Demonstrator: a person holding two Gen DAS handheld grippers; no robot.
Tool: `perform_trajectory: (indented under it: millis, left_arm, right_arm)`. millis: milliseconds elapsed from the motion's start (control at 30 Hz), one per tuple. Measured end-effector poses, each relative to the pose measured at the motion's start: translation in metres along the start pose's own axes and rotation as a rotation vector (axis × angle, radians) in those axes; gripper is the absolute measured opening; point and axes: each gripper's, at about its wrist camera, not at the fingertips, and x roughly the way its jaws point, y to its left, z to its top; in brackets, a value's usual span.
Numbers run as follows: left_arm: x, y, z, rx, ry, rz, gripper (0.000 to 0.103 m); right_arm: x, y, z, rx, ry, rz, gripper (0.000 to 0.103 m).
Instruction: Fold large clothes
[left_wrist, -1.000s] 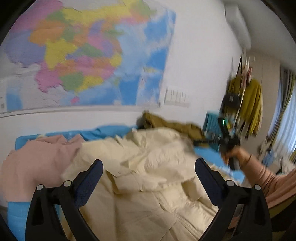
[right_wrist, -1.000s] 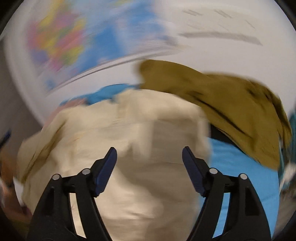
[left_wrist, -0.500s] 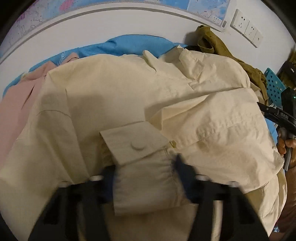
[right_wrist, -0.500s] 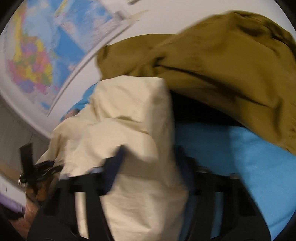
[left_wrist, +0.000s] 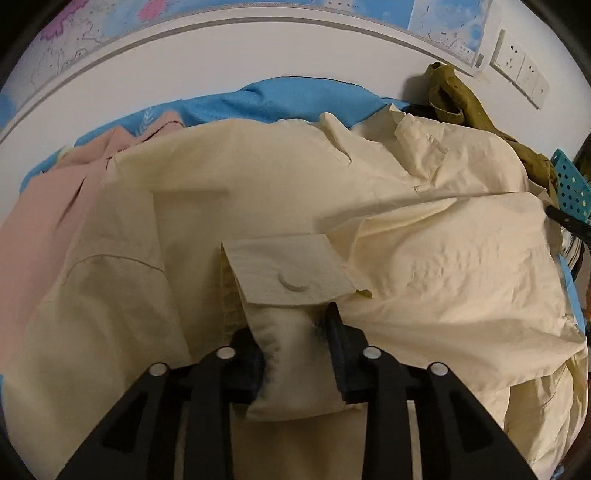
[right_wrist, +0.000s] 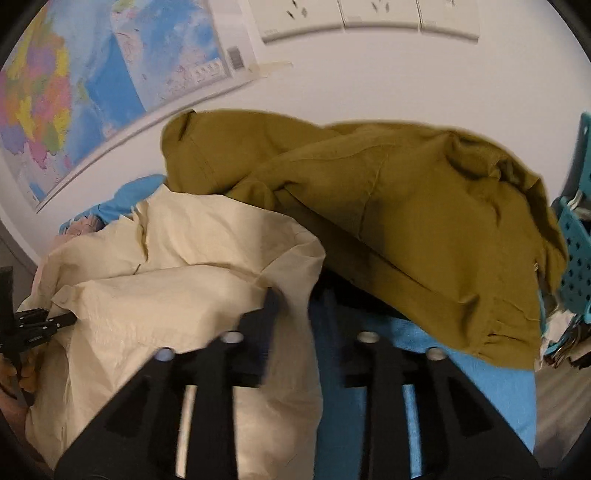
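Note:
A large cream shirt (left_wrist: 258, 206) lies spread over the blue bed cover (left_wrist: 295, 99). Its buttoned sleeve cuff (left_wrist: 288, 269) is folded onto the body. My left gripper (left_wrist: 293, 325) points down at it with the sleeve bunched between its fingers; the jaws are opening, but both pads still touch the cloth. In the right wrist view the shirt (right_wrist: 177, 288) fills the lower left. My right gripper (right_wrist: 295, 302) sits at the shirt's right edge, its jaws opening and blurred, with the cloth edge lying loosely between them.
An olive garment (right_wrist: 406, 221) is heaped against the wall to the right of the shirt. A pink garment (left_wrist: 48, 221) lies at its left. A teal perforated basket (right_wrist: 576, 258) stands at the far right. A wall map (right_wrist: 74, 81) and sockets (right_wrist: 369, 18) are behind.
My left gripper dropped from facing the wall onto the shirt and closed around the sleeve. The right gripper moved to the shirt's right edge, narrowed, and now stands wider.

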Motion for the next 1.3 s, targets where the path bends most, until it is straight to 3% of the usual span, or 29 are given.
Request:
perform_trajectory:
  millis: [100,200,300,400,467,633,767,867,933,967,1067,1133,1167,1233,1267,1300]
  left_arm:
    - [-0.018,-0.004,0.002,0.008,-0.038,0.004,0.055]
    - [-0.055,-0.014,-0.006,0.072,-0.116,-0.025,0.066]
    - [-0.094,-0.018,-0.021,0.119,-0.184,-0.02,0.072]
    - [-0.132,-0.004,-0.04,0.135,-0.243,0.033,0.077]
    - [-0.146,0.009,-0.051,0.126,-0.259,0.093,0.078]
    - [-0.162,0.047,-0.091,0.111,-0.205,0.191,0.083]
    - [-0.154,0.056,-0.123,0.161,-0.125,0.163,0.084]
    - [-0.154,0.045,-0.145,0.244,-0.118,0.147,0.083]
    - [-0.153,0.042,-0.153,0.268,-0.116,0.161,0.075]
    - [-0.153,0.046,-0.155,0.263,-0.11,0.167,0.062]
    - [-0.151,0.066,-0.154,0.177,-0.101,0.132,0.034]
    - [-0.157,0.082,-0.152,0.117,-0.111,0.106,0.027]
    - [-0.161,0.09,-0.149,0.09,-0.122,0.091,0.025]
    - [-0.171,0.105,-0.139,0.026,-0.143,0.071,0.023]
    - [-0.176,0.112,-0.134,-0.009,-0.15,0.054,0.023]
    - [-0.184,0.125,-0.126,-0.061,-0.162,0.023,0.023]
  right_arm:
    - [-0.028,0.043,0.003,-0.096,-0.064,0.042,0.053]
    - [-0.033,0.099,-0.002,-0.231,-0.037,0.191,0.057]
    - [-0.009,0.154,-0.021,-0.362,0.069,0.316,0.057]
    - [0.03,0.195,-0.043,-0.483,0.192,0.326,0.056]
    - [0.059,0.206,-0.053,-0.494,0.286,0.32,0.052]
    - [0.056,0.203,-0.051,-0.418,0.301,0.355,0.054]
    - [0.01,0.221,-0.051,-0.398,0.247,0.583,0.065]
    - [-0.002,0.259,-0.066,-0.406,0.284,0.757,0.071]
    - [0.002,0.283,-0.077,-0.413,0.329,0.824,0.071]
    - [0.007,0.296,-0.081,-0.419,0.35,0.841,0.071]
    - [0.027,0.333,-0.089,-0.398,0.42,0.877,0.07]
    - [0.047,0.352,-0.086,-0.346,0.476,0.914,0.067]
    - [0.053,0.359,-0.083,-0.326,0.487,0.918,0.06]
    - [0.059,0.374,-0.073,-0.315,0.501,0.957,0.032]
    - [0.057,0.382,-0.062,-0.31,0.484,0.977,0.009]
    - [0.053,0.387,-0.052,-0.298,0.469,0.988,0.007]
